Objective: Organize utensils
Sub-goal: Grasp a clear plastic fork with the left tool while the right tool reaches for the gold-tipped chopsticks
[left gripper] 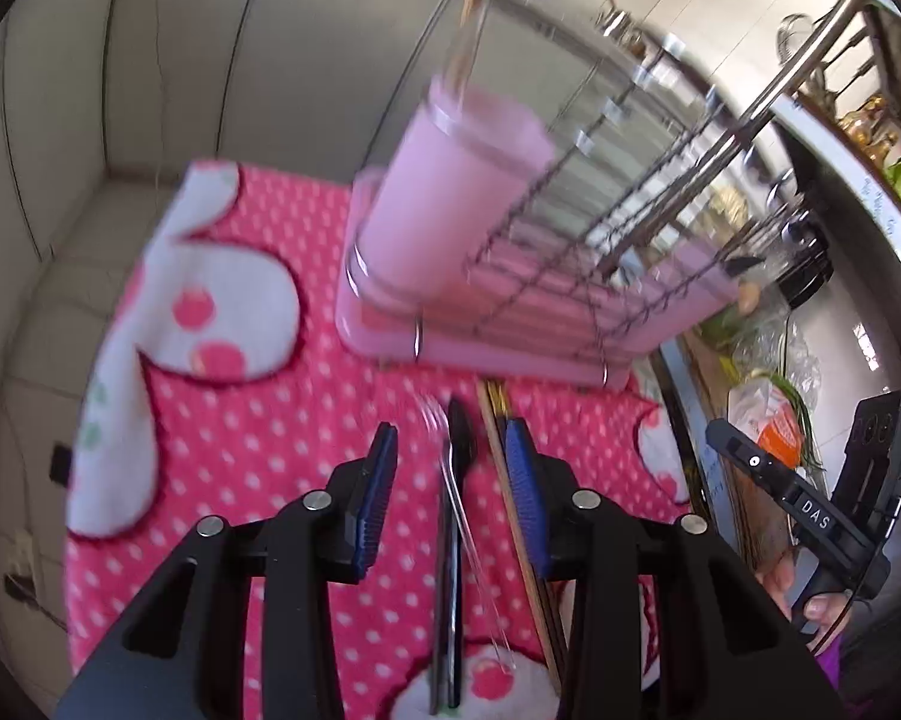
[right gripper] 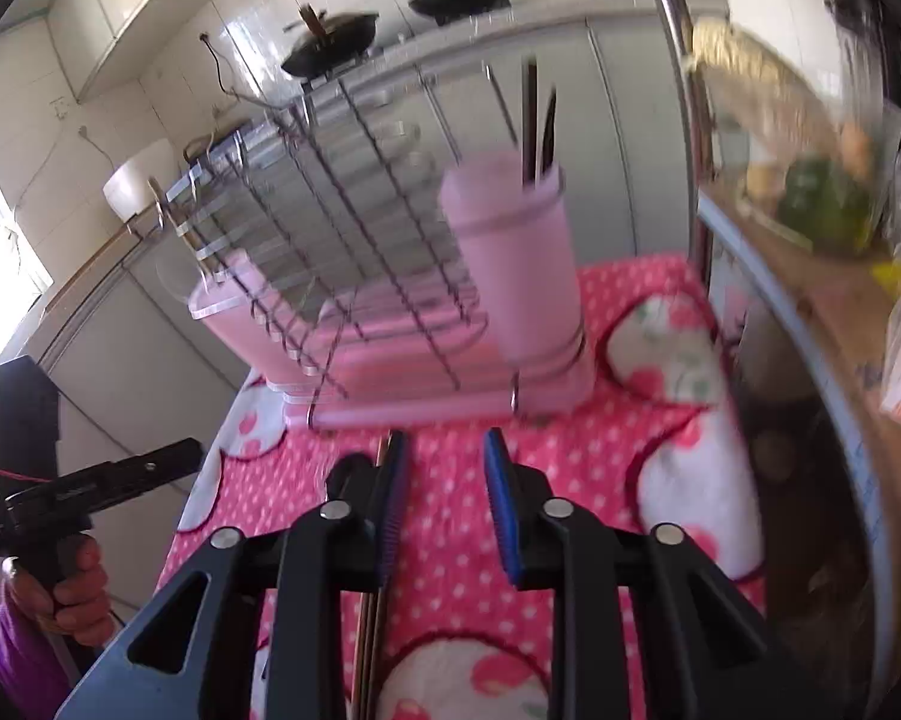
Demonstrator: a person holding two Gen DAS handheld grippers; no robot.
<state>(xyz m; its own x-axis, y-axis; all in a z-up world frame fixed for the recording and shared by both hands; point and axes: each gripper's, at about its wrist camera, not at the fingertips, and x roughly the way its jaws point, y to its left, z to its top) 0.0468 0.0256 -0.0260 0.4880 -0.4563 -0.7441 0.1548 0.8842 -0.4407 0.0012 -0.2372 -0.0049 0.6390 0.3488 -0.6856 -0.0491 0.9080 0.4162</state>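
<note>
Left gripper (left gripper: 453, 468): jaws spread, empty, poised over a dark spoon (left gripper: 459, 444) and a blurred fork (left gripper: 450, 480) lying on the towel.
Right gripper (right gripper: 444, 468): jaws spread, holding nothing; chopsticks (right gripper: 374, 600) lie just beside its left finger.
Handling: utensils look thin, stiff, light, likely slick; best pinched mid-handle, across the narrow width.
Destination: pink holder cup (right gripper: 519, 276) on the drying rack (right gripper: 354, 228), some utensils already standing in it.
Surface: soft pink dotted towel (left gripper: 258, 438), which may give under pressure.
Room: kitchen, tiled walls, cluttered counter at the side.
</note>
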